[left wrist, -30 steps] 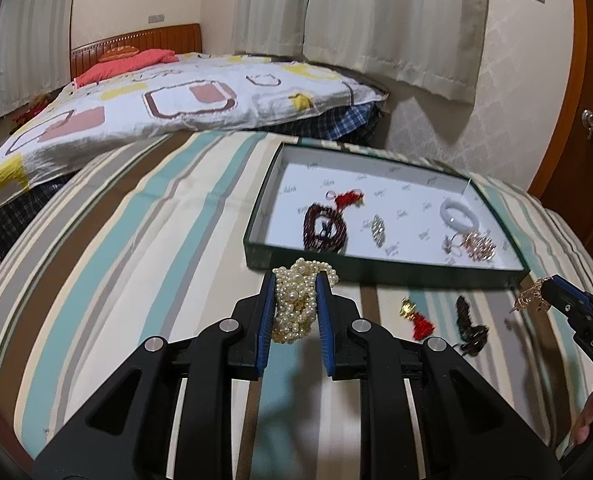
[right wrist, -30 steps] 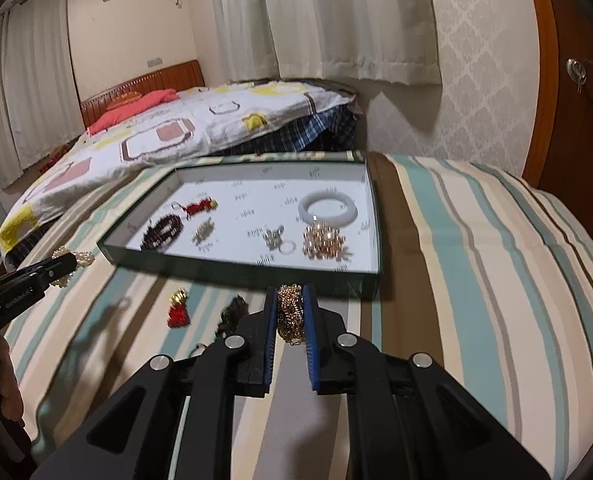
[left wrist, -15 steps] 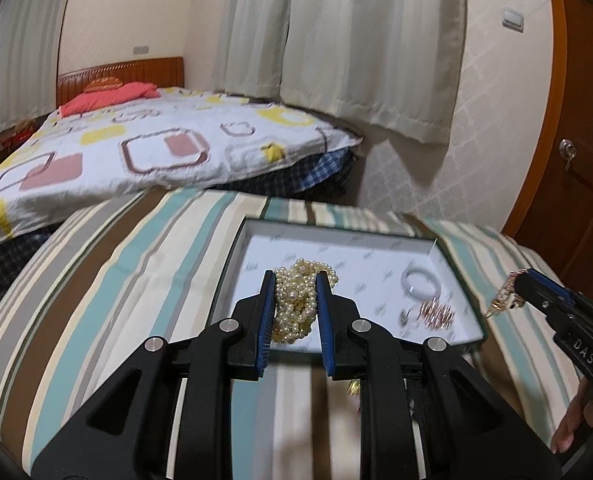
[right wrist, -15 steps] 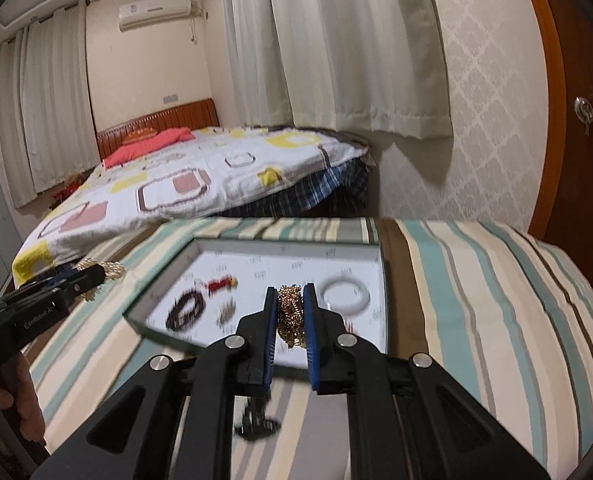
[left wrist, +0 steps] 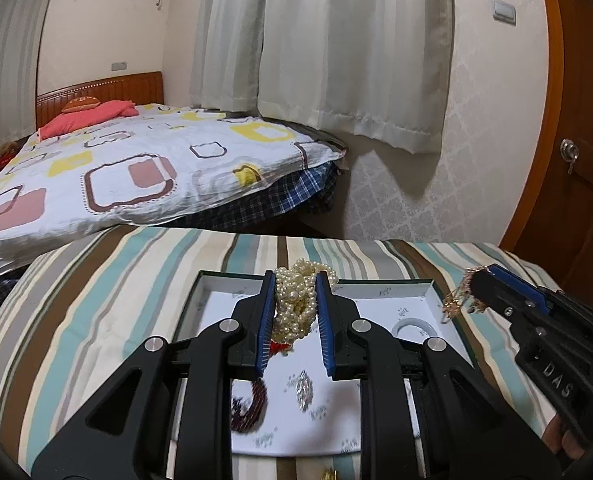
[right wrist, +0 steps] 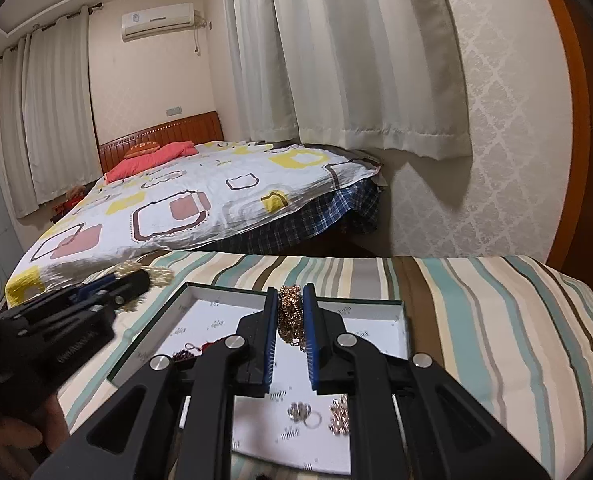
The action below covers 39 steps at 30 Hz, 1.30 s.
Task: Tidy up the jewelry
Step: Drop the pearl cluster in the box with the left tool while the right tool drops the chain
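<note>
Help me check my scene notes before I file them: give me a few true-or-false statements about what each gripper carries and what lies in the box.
1. The left gripper is shut on a bundle of pearl strands. True.
2. The right gripper is empty, its fingers wide apart. False: it is shut on a gold chain.
3. A white bangle lies inside the green box. True.
4. The box stands on a bare wooden floor. False: it rests on a striped cover.
5. Both grippers are held above the box. True.
6. The box is empty. False: a dark beaded bracelet and other small pieces lie in it.
</note>
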Available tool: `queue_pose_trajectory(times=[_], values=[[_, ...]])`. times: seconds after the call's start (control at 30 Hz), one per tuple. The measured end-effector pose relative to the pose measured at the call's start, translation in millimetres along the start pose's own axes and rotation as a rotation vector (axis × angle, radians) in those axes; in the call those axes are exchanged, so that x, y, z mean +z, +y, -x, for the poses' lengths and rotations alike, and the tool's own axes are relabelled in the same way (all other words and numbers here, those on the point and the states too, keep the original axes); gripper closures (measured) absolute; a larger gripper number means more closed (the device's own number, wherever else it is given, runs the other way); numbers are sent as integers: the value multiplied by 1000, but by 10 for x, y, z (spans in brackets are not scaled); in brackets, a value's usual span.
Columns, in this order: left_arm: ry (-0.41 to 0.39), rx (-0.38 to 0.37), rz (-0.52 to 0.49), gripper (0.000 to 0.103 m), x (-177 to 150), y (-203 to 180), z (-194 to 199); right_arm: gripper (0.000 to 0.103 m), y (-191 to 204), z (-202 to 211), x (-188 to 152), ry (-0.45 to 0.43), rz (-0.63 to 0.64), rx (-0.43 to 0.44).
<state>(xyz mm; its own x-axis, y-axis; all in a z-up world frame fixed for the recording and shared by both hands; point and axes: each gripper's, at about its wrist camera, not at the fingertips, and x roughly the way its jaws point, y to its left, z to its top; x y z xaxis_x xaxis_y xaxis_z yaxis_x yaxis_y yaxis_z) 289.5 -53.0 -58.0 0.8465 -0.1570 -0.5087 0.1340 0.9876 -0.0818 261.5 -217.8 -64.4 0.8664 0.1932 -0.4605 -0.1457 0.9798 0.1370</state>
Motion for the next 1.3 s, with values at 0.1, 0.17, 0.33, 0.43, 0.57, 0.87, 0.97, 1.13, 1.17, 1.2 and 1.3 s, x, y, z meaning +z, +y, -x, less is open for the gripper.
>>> queue_pose_trajectory(times=[0.1,0.17,0.33,0.43,0.57,0.87,0.97,1.13,1.17,1.2,1.3], values=[[32,8,-5,83,-32,-16,-242,90,-23,-189,-36,25,-14,6],[60,12,-1,83,-75,-2,-386,90,-38,-319,-85,50,-22,8],[135,24,-7,83,-243,29,-689,90,-57,-580,-240,117,-33,11],[181,32,-3,83,-343,49,-818,90,-61,-697,-331,157,-34,8],[223,44,-7,83,-427,65,-934,90,-64,-840,-415,210,-35,4],[268,56,-17,83,-503,60,-1065,90,-60,-1013,-492,276,-28,-9],[272,61,-19,83,-516,66,-1079,90,-55,-1035,-503,284,-26,-19],[283,70,-16,83,-540,83,-1130,90,-57,-1075,-513,295,-24,-29],[283,72,-16,83,-541,82,-1135,90,-56,-1078,-516,297,-24,-30],[285,71,-15,83,-546,84,-1140,90,-59,-1089,-519,301,-24,-29],[287,72,-17,83,-551,85,-1147,90,-63,-1107,-528,309,-26,-31]])
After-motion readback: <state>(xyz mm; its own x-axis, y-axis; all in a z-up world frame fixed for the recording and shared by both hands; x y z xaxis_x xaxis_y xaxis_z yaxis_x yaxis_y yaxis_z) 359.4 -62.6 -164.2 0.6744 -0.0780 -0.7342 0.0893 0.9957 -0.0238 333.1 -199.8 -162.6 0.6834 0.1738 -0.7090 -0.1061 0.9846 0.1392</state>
